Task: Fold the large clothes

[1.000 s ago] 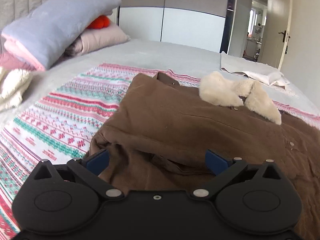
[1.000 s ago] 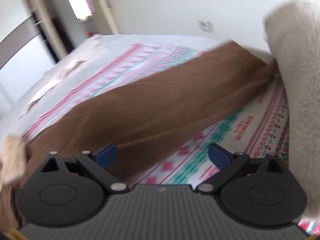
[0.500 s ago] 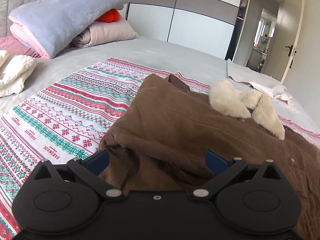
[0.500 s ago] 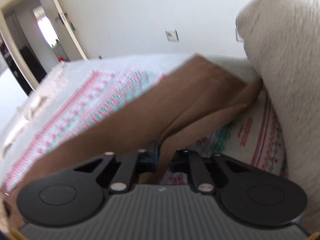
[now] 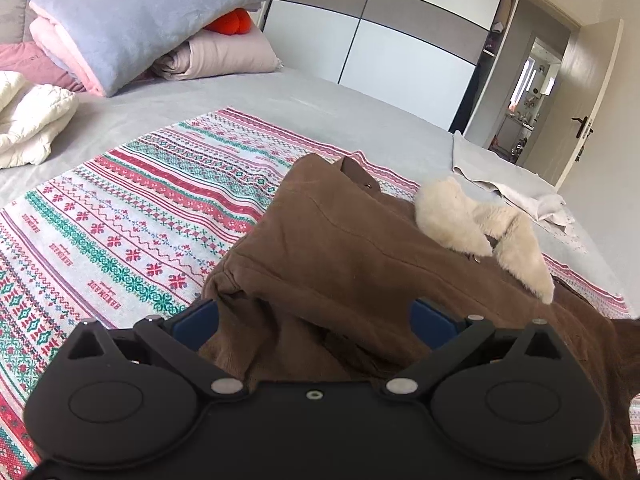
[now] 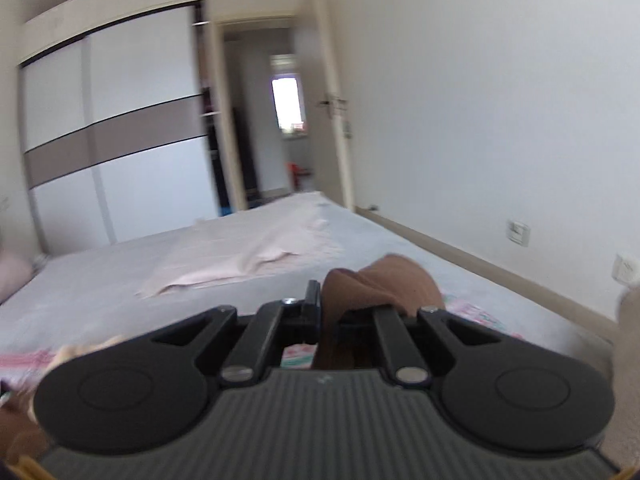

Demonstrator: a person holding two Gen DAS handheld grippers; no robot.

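Observation:
A brown jacket (image 5: 360,256) with a cream fleece collar (image 5: 480,220) lies on a striped patterned blanket (image 5: 132,216) on the bed. My left gripper (image 5: 316,320) hangs open just above the jacket's folded near edge, its blue pads on either side of the cloth and not pressing it. In the right wrist view, my right gripper (image 6: 340,312) is shut on a bunch of the brown jacket fabric (image 6: 384,284) and held high above the bed.
Folded blankets and pillows (image 5: 152,20) are piled at the head of the bed, with a white quilted piece (image 5: 32,120) at the left. A pale cloth (image 5: 516,188) lies on the grey sheet near the far edge. Wardrobe doors (image 6: 116,136) and an open doorway (image 6: 280,128) stand beyond.
My right gripper went from open beside the jacket to shut on its brown fabric, then rose and swung so the wardrobe and doorway came into view. The left gripper shifted slightly and rolled.

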